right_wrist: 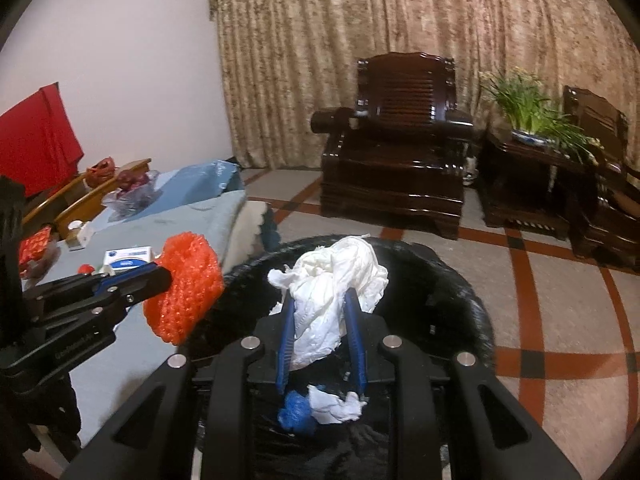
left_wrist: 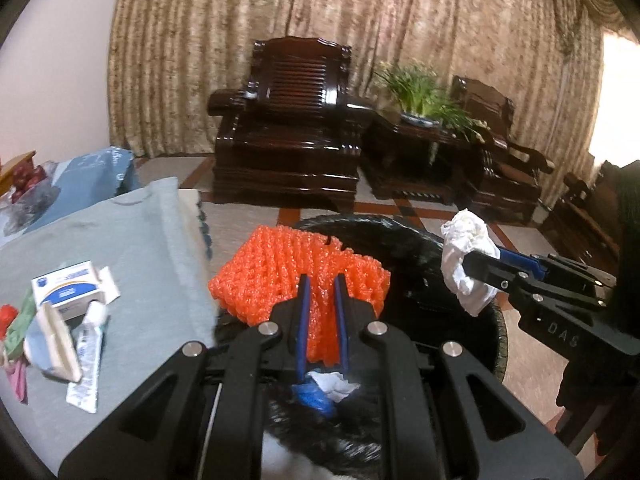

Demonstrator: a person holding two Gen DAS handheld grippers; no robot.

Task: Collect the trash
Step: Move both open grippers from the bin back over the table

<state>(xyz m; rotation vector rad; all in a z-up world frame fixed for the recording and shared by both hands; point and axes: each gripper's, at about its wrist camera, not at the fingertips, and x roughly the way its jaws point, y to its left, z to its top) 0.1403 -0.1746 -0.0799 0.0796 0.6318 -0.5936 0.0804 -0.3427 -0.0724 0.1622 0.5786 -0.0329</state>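
My left gripper [left_wrist: 321, 280] is shut on an orange foam net [left_wrist: 300, 276] and holds it over the near rim of a black-lined trash bin [left_wrist: 384, 232]. The net also shows in the right wrist view [right_wrist: 184, 292], with the left gripper [right_wrist: 160, 276] on it. My right gripper [right_wrist: 318, 300] is shut on a crumpled white tissue [right_wrist: 336, 280] above the bin [right_wrist: 460, 280]; it also shows in the left wrist view [left_wrist: 464, 268], holding the tissue [left_wrist: 468, 240]. A blue wad [right_wrist: 296, 408] and a white tissue [right_wrist: 336, 400] lie inside the bin.
A blue-grey covered table [left_wrist: 120, 248] at the left holds a white and blue box [left_wrist: 66, 284], a tube [left_wrist: 86, 356] and small wrappers. Dark wooden armchairs [left_wrist: 292, 128] and a potted plant [left_wrist: 420, 92] stand across the tiled floor.
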